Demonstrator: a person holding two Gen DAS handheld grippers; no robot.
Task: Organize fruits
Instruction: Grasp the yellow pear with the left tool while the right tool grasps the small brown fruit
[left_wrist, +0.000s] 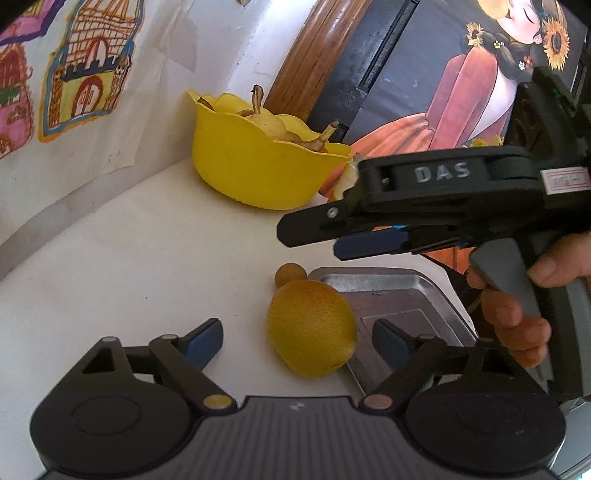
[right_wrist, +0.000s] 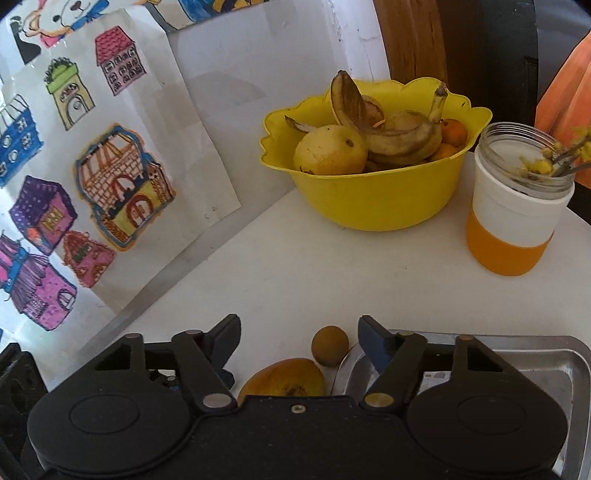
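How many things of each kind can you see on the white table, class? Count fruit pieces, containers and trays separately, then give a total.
Fruit loose on the table: 2, the lemon and small brown fruit.
Fruit visible in the yellow bowl: 4, a pear, a banana, two oranges.
Containers: 2, the bowl and a jar.
Metal tray: 1.
Total: 9.

- Both views bright, daylight – soft, from upper right
- Glare on metal tray (left_wrist: 436, 291), washed-out white table (right_wrist: 295, 266)
- Faint shadows under yellow bowl (right_wrist: 373, 199)
- Strong fisheye bending at edges, dark corners
- Slight softness overall – compression blur
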